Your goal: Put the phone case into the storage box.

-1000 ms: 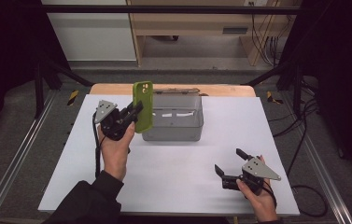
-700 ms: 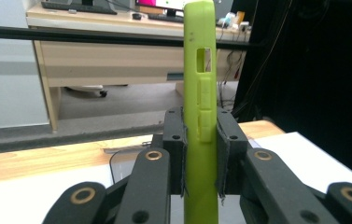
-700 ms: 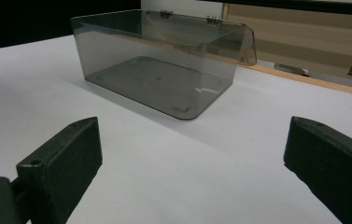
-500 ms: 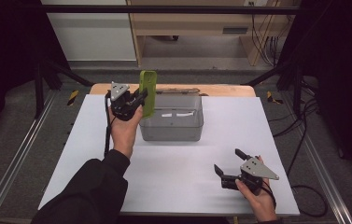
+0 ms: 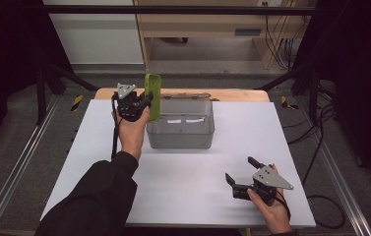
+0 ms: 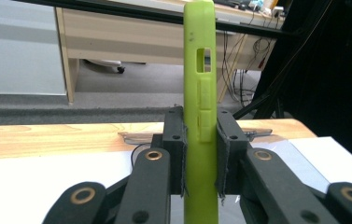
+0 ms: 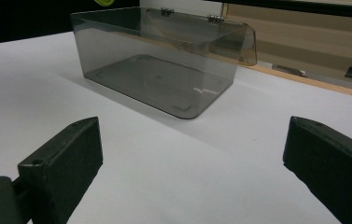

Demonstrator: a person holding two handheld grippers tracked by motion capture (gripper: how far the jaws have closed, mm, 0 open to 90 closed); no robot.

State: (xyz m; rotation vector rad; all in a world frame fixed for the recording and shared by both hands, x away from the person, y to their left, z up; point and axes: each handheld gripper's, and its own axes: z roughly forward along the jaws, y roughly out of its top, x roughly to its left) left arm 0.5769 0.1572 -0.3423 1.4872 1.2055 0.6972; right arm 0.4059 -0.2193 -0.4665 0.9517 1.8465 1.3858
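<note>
A lime-green phone case [image 5: 153, 97] stands upright on edge in my left gripper [image 5: 143, 104], which is shut on it over the left end of the clear grey box [image 5: 180, 127]. In the left gripper view the green phone case [image 6: 200, 116] rises between the two pads, both pressed on its sides, with button bumps and a cut-out showing. My right gripper [image 5: 240, 173] rests open near the table's front right, nothing between its jaws. In the right gripper view the clear box [image 7: 157, 58] lies ahead with its hinged lid folded back.
The white table top [image 5: 99, 162] spreads around the box. A wooden strip [image 5: 232, 95] runs along its far edge. Beyond it stand a wooden desk [image 5: 207, 29], cables and black frame legs. A dark sleeve [image 5: 94, 201] comes in at the lower left.
My left gripper has carried the green phone case away from me and slightly right, to the far left corner of the box. The right gripper has stayed in place.
</note>
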